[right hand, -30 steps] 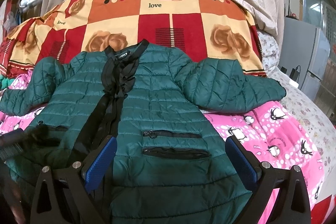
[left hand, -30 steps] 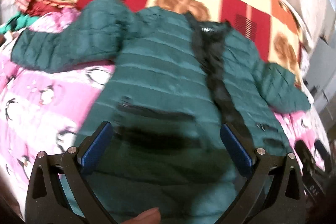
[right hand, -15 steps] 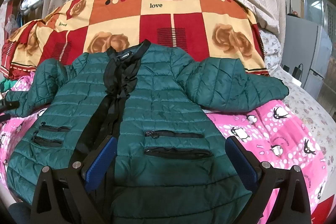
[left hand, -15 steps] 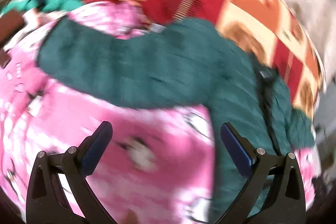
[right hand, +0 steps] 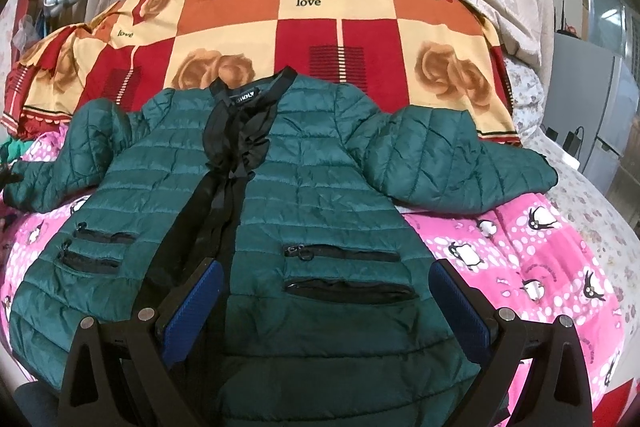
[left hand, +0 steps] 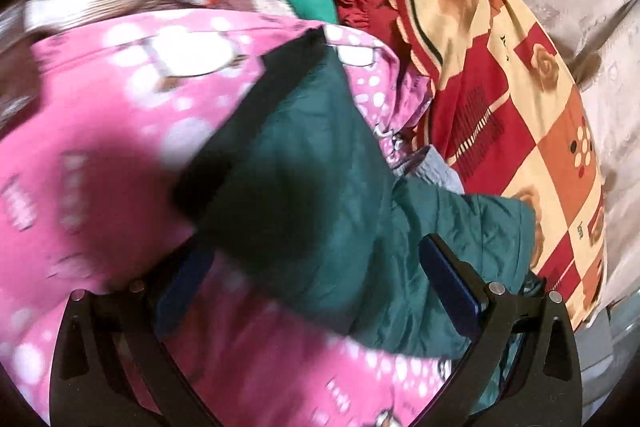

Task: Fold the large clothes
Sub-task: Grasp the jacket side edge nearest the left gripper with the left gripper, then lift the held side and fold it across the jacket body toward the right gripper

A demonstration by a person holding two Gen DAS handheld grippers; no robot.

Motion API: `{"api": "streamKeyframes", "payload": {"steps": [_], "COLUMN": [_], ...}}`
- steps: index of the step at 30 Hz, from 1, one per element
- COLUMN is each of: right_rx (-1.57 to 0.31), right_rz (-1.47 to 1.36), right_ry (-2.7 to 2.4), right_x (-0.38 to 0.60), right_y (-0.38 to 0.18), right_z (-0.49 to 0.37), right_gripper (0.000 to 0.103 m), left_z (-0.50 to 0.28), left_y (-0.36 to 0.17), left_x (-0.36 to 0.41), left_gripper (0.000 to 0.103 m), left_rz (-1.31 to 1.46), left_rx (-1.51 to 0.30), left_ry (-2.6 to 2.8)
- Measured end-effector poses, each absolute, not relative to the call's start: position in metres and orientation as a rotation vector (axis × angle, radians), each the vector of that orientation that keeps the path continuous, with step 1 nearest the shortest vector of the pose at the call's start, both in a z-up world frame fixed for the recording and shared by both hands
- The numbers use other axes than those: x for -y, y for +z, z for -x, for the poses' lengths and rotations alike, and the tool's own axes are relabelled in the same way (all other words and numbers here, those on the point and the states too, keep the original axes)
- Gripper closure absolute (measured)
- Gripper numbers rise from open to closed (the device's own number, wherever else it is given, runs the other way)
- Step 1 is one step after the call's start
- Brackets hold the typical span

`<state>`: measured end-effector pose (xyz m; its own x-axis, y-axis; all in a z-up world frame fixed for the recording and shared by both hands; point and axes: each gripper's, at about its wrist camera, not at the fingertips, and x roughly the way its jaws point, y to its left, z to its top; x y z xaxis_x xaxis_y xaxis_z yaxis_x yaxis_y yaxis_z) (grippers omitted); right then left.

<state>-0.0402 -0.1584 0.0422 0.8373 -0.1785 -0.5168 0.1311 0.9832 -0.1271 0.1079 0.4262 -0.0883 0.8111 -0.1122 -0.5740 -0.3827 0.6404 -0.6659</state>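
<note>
One second ago the left gripper (left hand: 316,287) faced the jacket (right hand: 280,227) front; now, wide open and empty, it reaches the sleeve (left hand: 304,179) at twelve o'clock, likely to fold it inward.

The dark green quilted jacket (right hand: 320,187) is showing black trim; the pink bedsheet (right hand: 520,247) is displaying penguins; the checked quilt (right hand: 304,27) is showing red, orange, cream.

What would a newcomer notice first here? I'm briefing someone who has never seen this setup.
The dark green quilted jacket spread face-up with both sleeves out, filling the middle of the pink penguin blanket. Behind it rises a red, orange and cream rose-print quilt. The open left gripper hangs over the jacket's left sleeve; the open right gripper over the hem.
</note>
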Motion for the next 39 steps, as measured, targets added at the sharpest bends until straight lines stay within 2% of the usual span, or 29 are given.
{"api": "streamKeyframes", "payload": {"steps": [2,4,5,6,7,9,18,23,30,39], "right_rx": [-0.56,-0.563,-0.564,-0.566,-0.568,-0.573,-0.599,-0.643,-0.676,-0.62], "right_rz": [0.086,0.085,0.085,0.084,0.084,0.08,0.061,0.029,-0.079,-0.007], "right_ry": [-0.165,-0.167,-0.167,-0.167,-0.168,-0.169,-0.154,-0.142,-0.172,-0.254], "right_x": [0.159,0.159,0.159,0.159,0.16,0.161,0.166,0.174,0.198,0.206], "right_y": [0.041,0.041,0.041,0.041,0.041,0.04,0.038,0.033,0.03,0.035], "right_z": [0.039,0.039,0.039,0.038,0.038,0.038,0.036,0.031,0.041,0.072], "right_gripper": [0.001,0.001,0.001,0.001,0.001,0.001,0.001,0.001,0.001,0.001], "left_z": [-0.113,-0.114,-0.114,-0.117,-0.116,-0.111,-0.05,-0.047,-0.087,-0.152], "left_y": [-0.088,-0.089,-0.09,-0.09,-0.091,-0.088,-0.003,0.026,0.043,0.05], "left_x": [-0.424,-0.428,-0.43,-0.43,-0.432,-0.431,-0.455,-0.449,-0.37,-0.231], "left_gripper": [0.001,0.016,0.04,0.069,0.079,0.086,0.089,0.089,0.089,0.089], "left_rz": [0.891,0.931,0.944,0.958,0.963,0.959,0.769,0.688,0.595,0.495], "left_rx": [-0.61,-0.573,-0.569,-0.572,-0.58,-0.579,-0.427,-0.439,-0.524,-0.602], "left_ry": [0.209,0.251,0.271,0.287,0.305,0.337,0.519,0.485,0.232,-0.091]}}
